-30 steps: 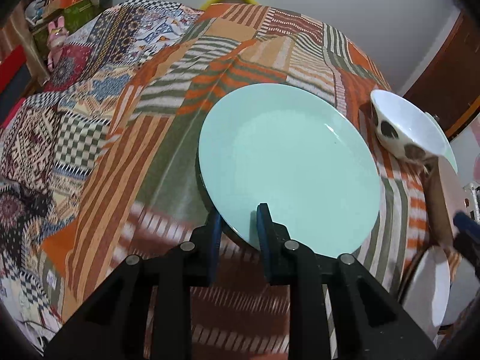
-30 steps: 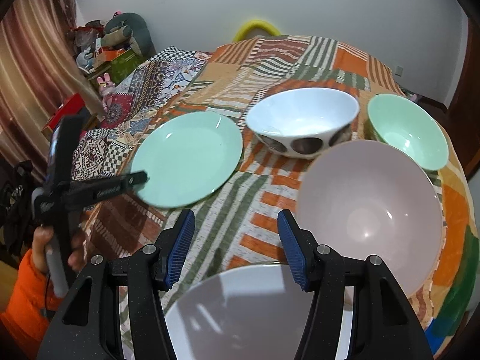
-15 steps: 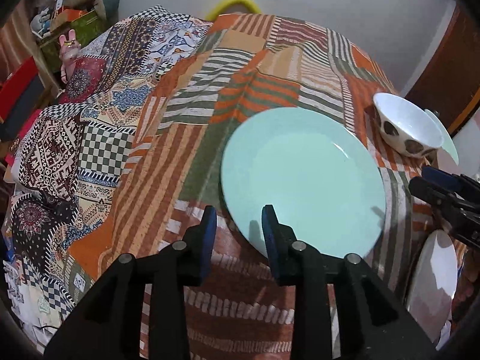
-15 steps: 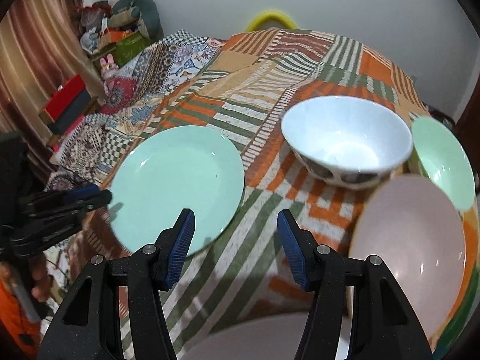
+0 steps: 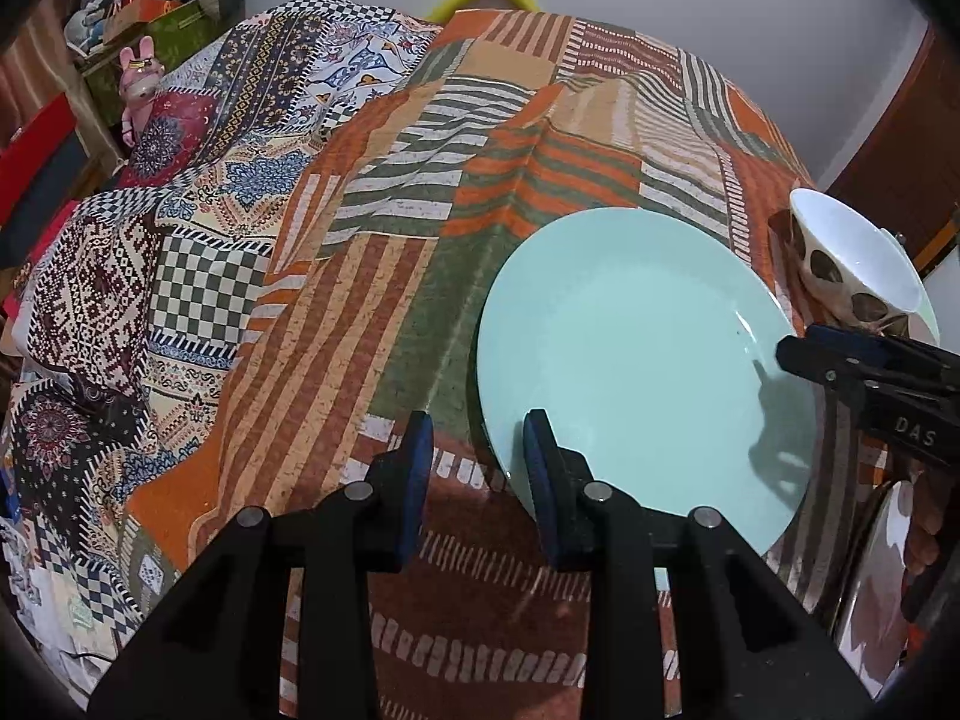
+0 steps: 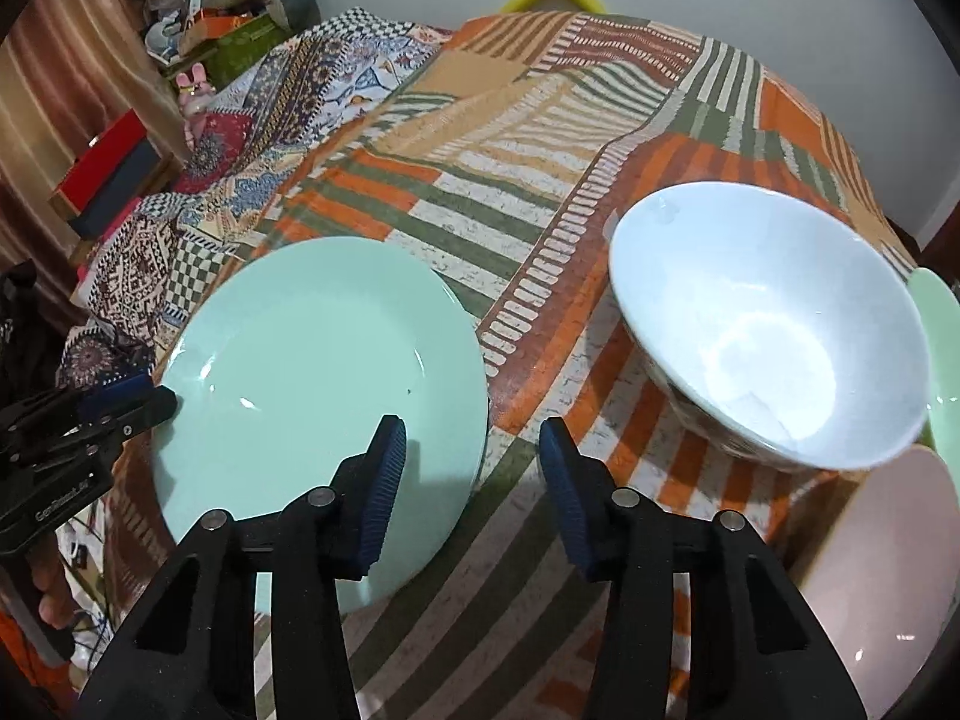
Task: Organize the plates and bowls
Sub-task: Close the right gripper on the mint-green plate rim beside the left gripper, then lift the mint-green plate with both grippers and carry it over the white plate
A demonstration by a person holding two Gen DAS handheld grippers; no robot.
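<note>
At lower left of the right wrist view, left gripper [image 6: 150, 399] pokes in at the near rim of mint plate [image 6: 318, 396], jaws a little apart and gripping nothing. Just right of that, centre-left of the frame, lies the plate itself, flat on patchwork cloth [image 6: 540, 192] and stacked on nothing. Along the bottom centre, right gripper [image 6: 474, 486] spread wide and empty, left finger over the plate's right edge, right finger over bare cloth. Further right, white bowl [image 6: 774, 324] with dark spots on its outside, sitting apart from the plate. At the far right edge, a sliver of green bowl [image 6: 939, 360] just behind it, and below, at lower right, pale pink dish [image 6: 882, 576], separate again.

Seen from the left wrist view: left gripper [image 5: 474, 450] released at bottom centre, one finger over the rim of the plate [image 5: 642, 360], the other over cloth; right gripper [image 5: 798, 354] reaching in from the right edge.

Judged on progress: barely begun. Nothing nested or piled so far; plate, bowls and dish all spread singly over the cloth. Left to do, likely: gather like with like, bowls into bowls, plates together.
</note>
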